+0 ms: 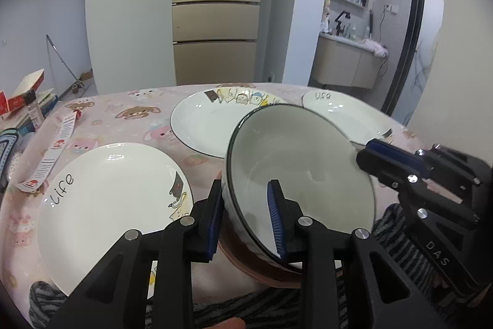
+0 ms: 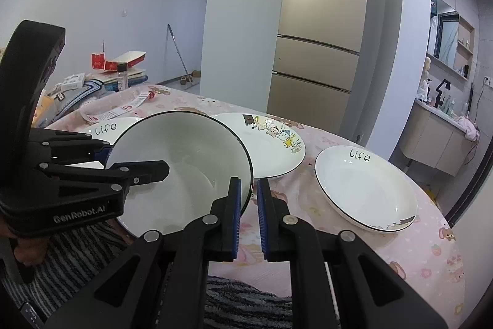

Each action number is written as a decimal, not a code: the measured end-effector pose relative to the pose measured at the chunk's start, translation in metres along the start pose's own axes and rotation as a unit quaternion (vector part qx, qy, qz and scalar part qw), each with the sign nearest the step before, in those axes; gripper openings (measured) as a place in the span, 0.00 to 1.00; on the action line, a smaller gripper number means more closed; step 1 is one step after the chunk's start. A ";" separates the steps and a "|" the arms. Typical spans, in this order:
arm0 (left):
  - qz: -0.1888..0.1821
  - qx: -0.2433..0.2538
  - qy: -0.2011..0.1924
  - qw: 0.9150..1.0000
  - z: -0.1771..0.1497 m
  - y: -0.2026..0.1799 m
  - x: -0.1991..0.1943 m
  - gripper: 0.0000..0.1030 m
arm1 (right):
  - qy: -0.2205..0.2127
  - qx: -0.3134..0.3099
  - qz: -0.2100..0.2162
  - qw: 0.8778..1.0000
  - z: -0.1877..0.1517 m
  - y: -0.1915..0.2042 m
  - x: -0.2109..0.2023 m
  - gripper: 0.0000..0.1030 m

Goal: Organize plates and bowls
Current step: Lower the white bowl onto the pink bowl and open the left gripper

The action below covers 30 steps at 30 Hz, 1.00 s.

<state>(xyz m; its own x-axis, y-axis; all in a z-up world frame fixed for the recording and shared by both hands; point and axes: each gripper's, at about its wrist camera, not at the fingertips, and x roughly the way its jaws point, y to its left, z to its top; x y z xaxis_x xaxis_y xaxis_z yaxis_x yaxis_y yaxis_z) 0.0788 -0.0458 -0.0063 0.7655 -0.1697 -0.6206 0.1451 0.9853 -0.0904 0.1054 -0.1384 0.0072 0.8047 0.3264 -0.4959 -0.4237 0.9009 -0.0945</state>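
We grip the white bowl (image 1: 302,174) from both sides, tilted above the table's near edge. Our left gripper (image 1: 246,211) has its blue-padded fingers clamped on the bowl's left rim, one pad outside the wall and one inside. Our right gripper (image 2: 249,205) pinches the opposite rim between nearly closed fingers. On the pink cartoon tablecloth (image 2: 416,252) lie three plates: a "life" plate (image 1: 107,199) toward the left edge, a cartoon-printed plate (image 2: 271,144) at the middle, and another "life" plate (image 2: 366,187) toward the right edge. A paper tag (image 1: 58,144) lies near the left edge.
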 end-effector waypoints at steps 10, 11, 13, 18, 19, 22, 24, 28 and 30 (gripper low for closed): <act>-0.017 0.029 -0.004 0.999 -0.003 -0.013 -0.003 0.64 | -0.009 0.015 0.012 1.000 0.000 -0.007 -0.003 0.10; -0.025 0.036 -0.007 0.999 -0.003 -0.016 -0.004 0.69 | -0.012 0.016 0.012 1.000 0.000 -0.007 -0.005 0.10; -0.002 0.049 -0.017 0.999 -0.003 -0.021 -0.007 1.00 | -0.016 0.018 0.014 1.000 0.000 -0.008 -0.007 0.11; 0.012 0.052 -0.038 0.998 -0.003 -0.022 -0.014 1.00 | -0.023 0.049 0.012 0.998 -0.001 -0.020 -0.009 0.42; 0.010 0.047 -0.036 0.998 -0.003 -0.019 -0.014 1.00 | -0.024 0.057 0.009 0.998 0.000 -0.024 -0.009 0.54; 0.010 0.035 -0.032 0.999 -0.001 -0.013 -0.012 1.00 | -0.028 0.085 0.011 0.996 -0.001 -0.035 -0.011 0.69; 0.009 0.034 -0.033 0.999 0.000 -0.012 -0.012 1.00 | -0.029 0.097 0.006 0.995 -0.002 -0.039 -0.011 0.76; 0.009 0.035 -0.033 0.999 0.000 -0.012 -0.012 1.00 | -0.024 0.105 0.008 0.994 -0.001 -0.043 -0.009 0.79; 0.007 0.034 -0.032 0.999 -0.001 -0.012 -0.012 1.00 | -0.025 0.106 0.008 0.994 -0.001 -0.044 -0.009 0.80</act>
<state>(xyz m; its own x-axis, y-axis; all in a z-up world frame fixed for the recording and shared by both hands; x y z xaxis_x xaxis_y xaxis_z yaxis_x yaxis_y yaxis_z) 0.0672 -0.0558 0.0019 0.8066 -0.1585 -0.5695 0.1741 0.9844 -0.0273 0.1161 -0.1815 0.0147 0.8204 0.3495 -0.4526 -0.3435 0.9340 0.0985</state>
